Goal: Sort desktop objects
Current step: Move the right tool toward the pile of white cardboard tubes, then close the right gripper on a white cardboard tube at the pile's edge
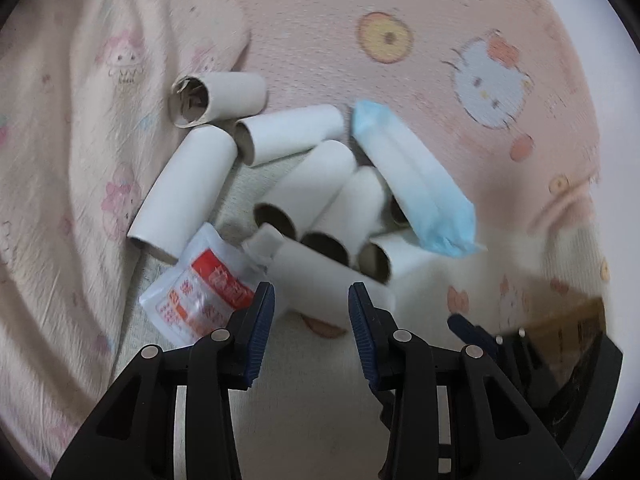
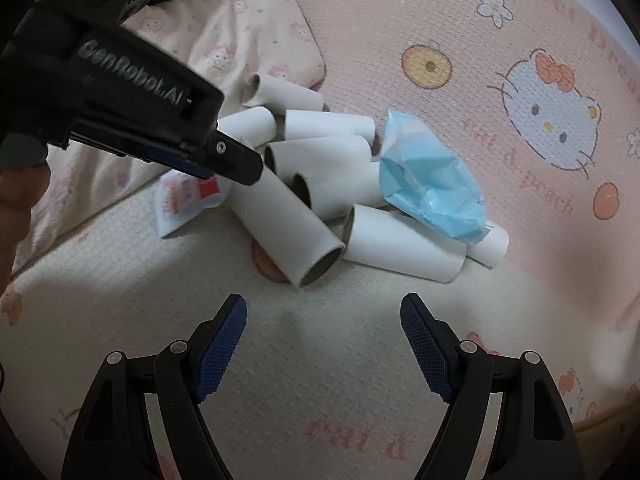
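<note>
Several white cardboard tubes [image 1: 308, 184] lie in a heap on a cartoon-print mat [image 1: 400, 8]. A crumpled blue packet [image 1: 416, 184] rests on the heap's right side. A red-and-white sachet [image 1: 200, 292] lies at its left. My left gripper [image 1: 311, 292] has the nearest tube [image 1: 316, 272] between its blue pads, which touch its sides. In the right wrist view this same tube [image 2: 288, 224] lies slanted, with the left gripper [image 2: 240, 166] at its upper end. My right gripper [image 2: 324, 304] hangs open over bare mat in front of the heap, with nothing between its fingers.
A pale, crumpled blanket [image 1: 60, 160] covers the left side. A person's hand [image 2: 16, 200] holds the left gripper at the left edge. A brown box-like thing [image 1: 576, 328] shows behind the right gripper [image 1: 472, 326]. The blue packet [image 2: 428, 184] leans over the right tubes.
</note>
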Demonstrator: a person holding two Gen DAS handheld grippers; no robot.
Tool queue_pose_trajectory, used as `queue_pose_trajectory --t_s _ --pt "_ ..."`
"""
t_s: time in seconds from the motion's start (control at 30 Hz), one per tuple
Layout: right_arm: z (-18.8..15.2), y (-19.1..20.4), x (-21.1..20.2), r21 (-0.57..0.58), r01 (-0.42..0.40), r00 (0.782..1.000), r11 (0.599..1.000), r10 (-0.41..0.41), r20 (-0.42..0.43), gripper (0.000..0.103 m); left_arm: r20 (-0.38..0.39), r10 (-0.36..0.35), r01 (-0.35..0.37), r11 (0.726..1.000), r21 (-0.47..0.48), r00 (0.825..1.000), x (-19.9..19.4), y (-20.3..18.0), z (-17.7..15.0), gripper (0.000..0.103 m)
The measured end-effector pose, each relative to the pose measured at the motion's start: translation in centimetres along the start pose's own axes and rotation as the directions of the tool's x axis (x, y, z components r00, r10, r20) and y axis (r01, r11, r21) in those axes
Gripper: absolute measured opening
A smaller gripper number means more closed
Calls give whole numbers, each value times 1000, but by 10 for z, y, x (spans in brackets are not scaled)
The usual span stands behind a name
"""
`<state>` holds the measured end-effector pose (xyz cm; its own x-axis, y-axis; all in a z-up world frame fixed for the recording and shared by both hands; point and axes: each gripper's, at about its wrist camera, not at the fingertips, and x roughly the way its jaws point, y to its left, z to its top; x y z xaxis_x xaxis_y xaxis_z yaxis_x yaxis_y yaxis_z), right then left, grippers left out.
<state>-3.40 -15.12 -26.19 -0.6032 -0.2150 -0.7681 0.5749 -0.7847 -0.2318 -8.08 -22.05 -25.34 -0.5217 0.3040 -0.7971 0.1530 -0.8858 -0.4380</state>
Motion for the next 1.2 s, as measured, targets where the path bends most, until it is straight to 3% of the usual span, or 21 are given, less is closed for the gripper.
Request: queue_pose_trajectory --t_s 0.1,0.17,0.3,0.4,0.7,0.83,0.93,1.03,1.13,1.2 --pt "6 -7 9 33 7 1000 999 -7 6 78 -44 31 -30 999 41 999 10 2 9 43" --pt "12 -13 14 76 1 1000 997 -2 6 77 -51 6 -5 1000 27 999 13 5 13 43" --pt "18 -22 21 157 -75 997 985 74 8 53 -77 23 -18 998 64 997 20 -2 21 44" --pt "18 -20 21 157 -105 994 982 106 3 46 -76 57 -49 993 106 995 24 -12 24 44" --pt "11 -8 21 128 -93 995 987 95 -12 41 -101 116 -93 973 209 988 28 -39 31 47" --pt "10 -8 22 140 -99 995 985 102 -17 41 -92 137 -103 948 301 986 29 -48 35 53" --pt "9 -9 22 150 -105 994 983 110 -22 41 -134 164 -110 934 340 977 40 -48 41 53" --pt "4 -6 24 147 -84 995 986 91 -45 41 -204 173 -86 923 374 963 53 -49 44 53" --pt "2 -2 28 149 -73 994 986 84 -72 41 -236 134 -52 946 321 962 53 -43 47 53" --pt "-1 -2 23 161 -103 993 982 110 -37 41 -284 81 14 948 317 955 52 -41 45 53"
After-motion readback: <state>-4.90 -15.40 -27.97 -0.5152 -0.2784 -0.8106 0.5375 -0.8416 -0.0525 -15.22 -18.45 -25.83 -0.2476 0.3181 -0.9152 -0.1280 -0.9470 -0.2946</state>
